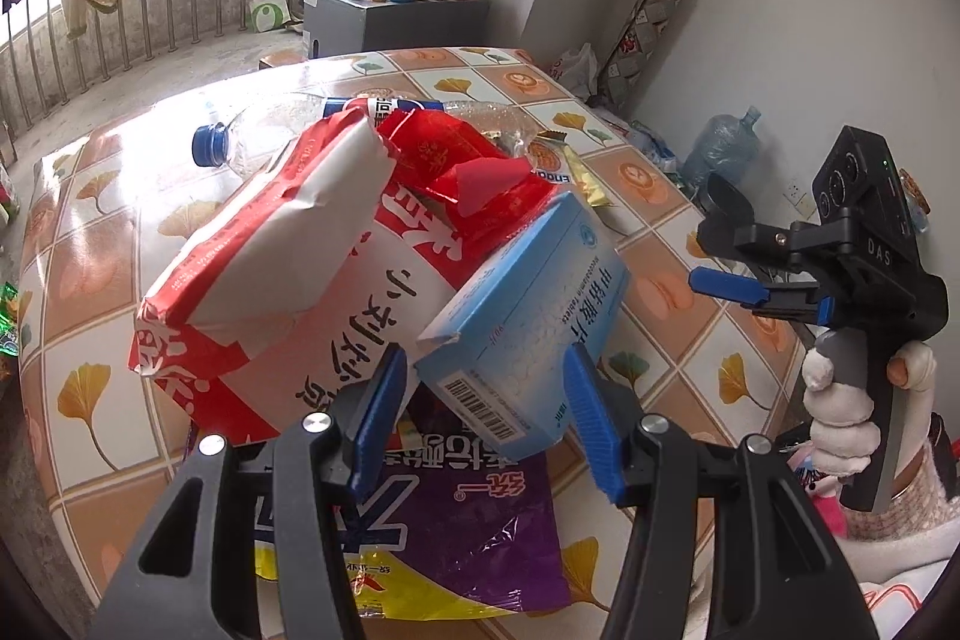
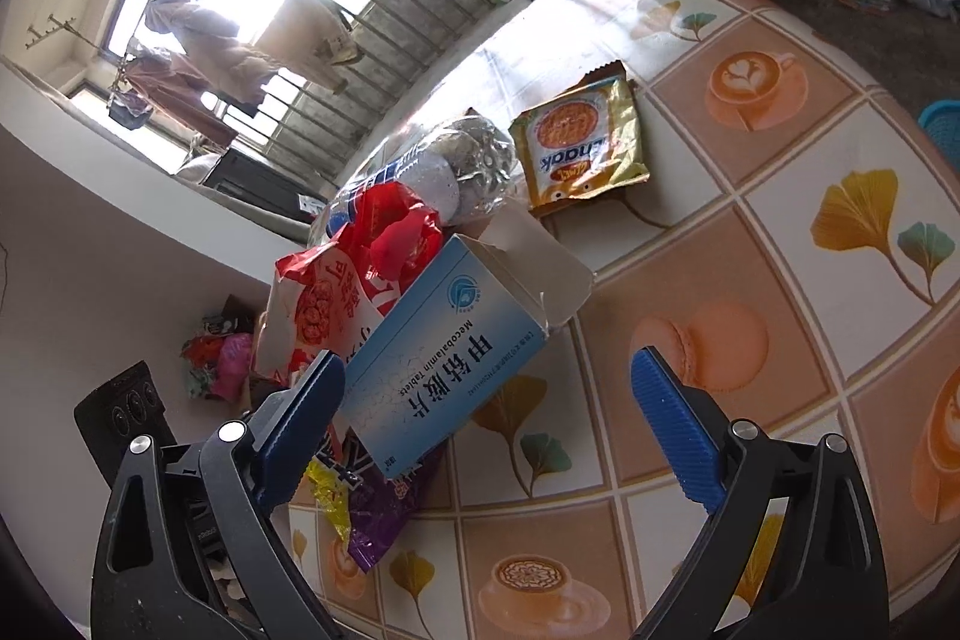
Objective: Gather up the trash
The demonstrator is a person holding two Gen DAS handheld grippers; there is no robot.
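Mostly hidden: purple packet under blue medicine box, red bag.

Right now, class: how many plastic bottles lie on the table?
1: a clear plastic bottle with a blue cap lies on its side behind the red-and-white bag on the table. The pile may hide others.

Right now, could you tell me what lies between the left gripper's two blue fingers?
The blue cardboard medicine box sits between the left gripper's fingers, barcode end nearest; the left wrist view shows it.
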